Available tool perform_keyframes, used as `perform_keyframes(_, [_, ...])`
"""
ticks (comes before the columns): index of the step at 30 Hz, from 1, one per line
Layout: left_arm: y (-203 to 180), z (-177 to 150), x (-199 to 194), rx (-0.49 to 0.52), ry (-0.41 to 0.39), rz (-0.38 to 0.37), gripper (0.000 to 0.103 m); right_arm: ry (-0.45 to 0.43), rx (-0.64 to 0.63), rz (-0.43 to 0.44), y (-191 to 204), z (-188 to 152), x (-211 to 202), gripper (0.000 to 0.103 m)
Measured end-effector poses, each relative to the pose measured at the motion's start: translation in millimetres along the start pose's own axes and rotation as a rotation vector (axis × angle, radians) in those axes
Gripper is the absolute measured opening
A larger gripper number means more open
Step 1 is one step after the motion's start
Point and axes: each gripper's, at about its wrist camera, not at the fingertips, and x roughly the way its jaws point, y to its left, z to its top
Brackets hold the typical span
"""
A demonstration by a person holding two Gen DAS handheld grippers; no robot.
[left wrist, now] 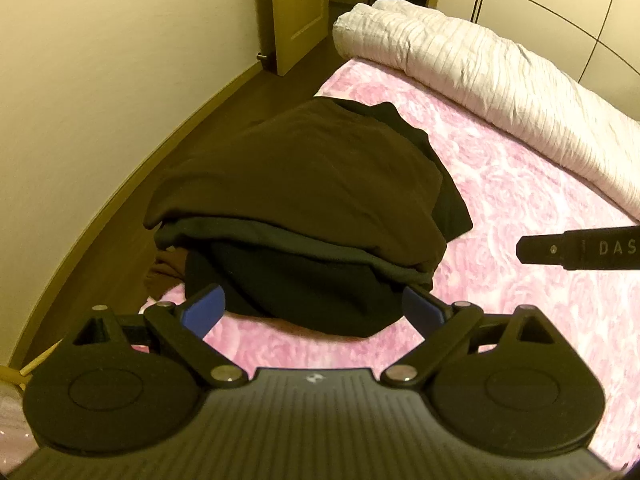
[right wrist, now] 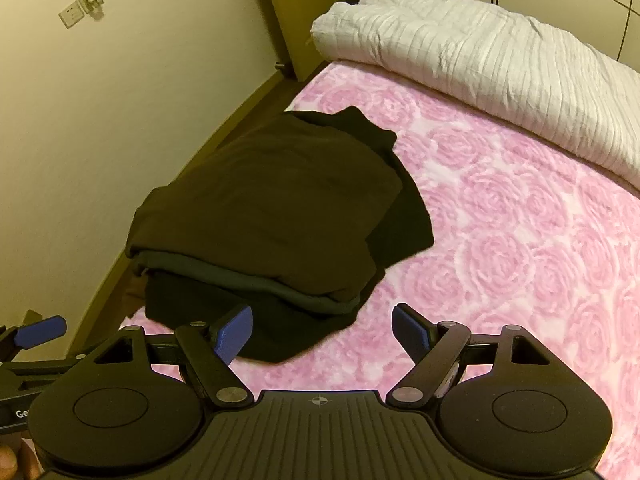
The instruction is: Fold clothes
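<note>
Off to the left of my left gripper (left wrist: 314, 308) a cream wall (left wrist: 100, 92) curves down to a dark wood floor (left wrist: 132, 256), with a door (left wrist: 298, 12) standing far ahead by the corner. My left gripper is spread wide and holds nothing; its blue pads (left wrist: 204, 308) sit on either side of the near end of the stack of folded clothes (left wrist: 304, 200), the right pad up against the stack's lower edge, though I cannot tell if it touches. The stack lies straight ahead of these fingers, on the pink rose-patterned blanket (left wrist: 520, 208), near the bed's left edge. It has a brown garment on top, a grey-green layer under it and a black one at the bottom, whose near end hangs closest to me. To the right of the stack, the dark tip of my right gripper (left wrist: 540, 249) pokes in from the side.

From my right gripper (right wrist: 322, 330), the same stack (right wrist: 272, 204) lies ahead and to the left, its black bottom layer reaching down just beyond my left pad (right wrist: 234, 332). This gripper is also spread wide and empty, over bare blanket (right wrist: 500, 220). At the far left edge of this view a blue pad of my left gripper (right wrist: 40, 330) shows. Far ahead and to the right, a rolled white quilt (right wrist: 480, 52) lies across the back of the bed.
</note>
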Motion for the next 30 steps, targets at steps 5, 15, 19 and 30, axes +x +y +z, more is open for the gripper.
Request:
perform_keyframes(5, [-7, -5, 0, -0.006, 0.013, 0.003, 0.094, 0.014, -0.001, 0.004, -5, -2, -1, 0.08])
perform_keyframes(15, [-6, -17, -7, -0.044, 0.046, 0.061, 0.094, 0.022, -0.013, 0.06, -10, -8, 0, 0.08])
perform_keyframes(19, [-1, -25, -9, -0.02, 0.049, 0.104, 0.094, 0.016, -0.061, 0.1, -10, -10, 3, 0.08])
perform_keyframes(30, [37, -24, 13, 0.205, 0.017, 0.208, 0.094, -0.059, -0.255, 0.059, -17, -7, 28, 0.08])
